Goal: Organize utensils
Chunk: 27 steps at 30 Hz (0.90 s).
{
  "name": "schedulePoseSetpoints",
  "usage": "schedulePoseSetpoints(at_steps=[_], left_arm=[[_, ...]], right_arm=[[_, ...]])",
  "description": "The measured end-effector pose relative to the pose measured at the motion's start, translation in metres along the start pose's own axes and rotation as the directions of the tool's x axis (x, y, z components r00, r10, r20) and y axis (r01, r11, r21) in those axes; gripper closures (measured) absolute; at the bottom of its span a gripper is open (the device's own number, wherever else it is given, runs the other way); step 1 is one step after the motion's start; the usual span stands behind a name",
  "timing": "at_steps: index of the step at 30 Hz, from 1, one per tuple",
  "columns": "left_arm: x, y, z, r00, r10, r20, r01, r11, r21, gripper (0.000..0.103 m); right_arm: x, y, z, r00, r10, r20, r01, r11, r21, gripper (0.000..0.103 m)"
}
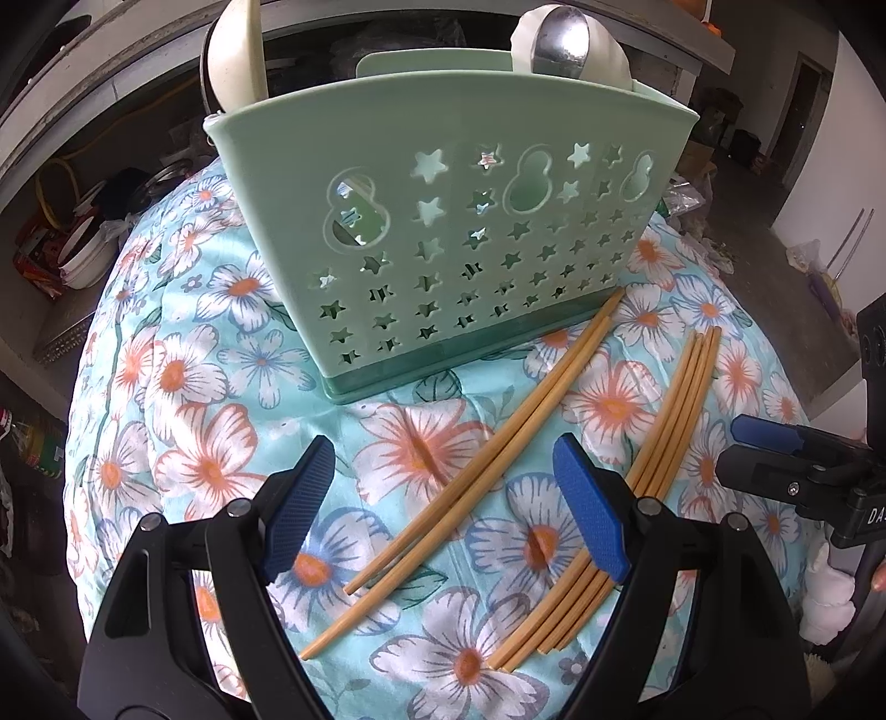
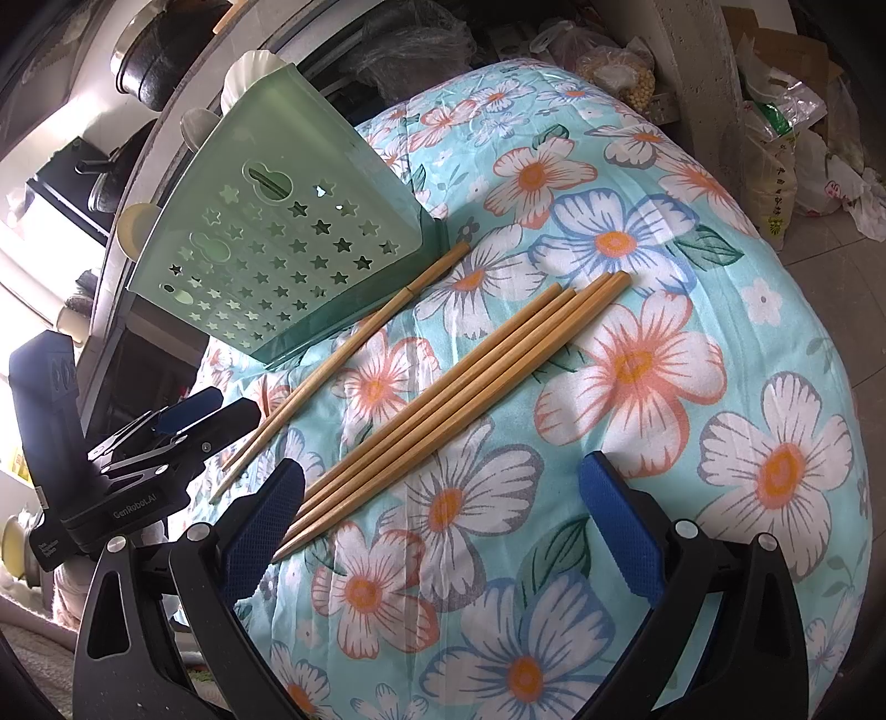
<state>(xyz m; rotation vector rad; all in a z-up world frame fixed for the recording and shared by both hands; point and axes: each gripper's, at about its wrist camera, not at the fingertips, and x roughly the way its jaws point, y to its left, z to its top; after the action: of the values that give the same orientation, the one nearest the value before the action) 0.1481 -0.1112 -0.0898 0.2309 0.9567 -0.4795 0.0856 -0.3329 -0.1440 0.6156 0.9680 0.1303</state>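
Black frames, blue ribbed fingers (image 1: pixel 299 507), silver screws.

The green utensil holder (image 1: pixel 443 243) blocks the far side. Right of it, chopsticks (image 2: pixel 454 399) lie scattered; beyond them, bare floral cloth (image 2: pixel 720 443) leaves room.

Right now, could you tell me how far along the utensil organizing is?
Done: a white spoon and a metal ladle already stand in the green holder. In hand: nothing; the left gripper and right gripper are both open above the cloth. Left: a pair of chopsticks and a bundle of four chopsticks lie loose beside the holder, waiting to go in.
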Motion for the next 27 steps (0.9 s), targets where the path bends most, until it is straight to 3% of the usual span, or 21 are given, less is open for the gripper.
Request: schedulePoseSetpoints(at_steps=[27], left_arm=[[0.0004, -0.0027, 0.0013, 1.000, -0.006, -0.001, 0.006, 1.000, 0.004, 0.026]], right_arm=[[-0.0009, -0.0011, -0.0005, 1.000, 0.005, 0.003, -0.005, 1.000, 0.002, 0.006]])
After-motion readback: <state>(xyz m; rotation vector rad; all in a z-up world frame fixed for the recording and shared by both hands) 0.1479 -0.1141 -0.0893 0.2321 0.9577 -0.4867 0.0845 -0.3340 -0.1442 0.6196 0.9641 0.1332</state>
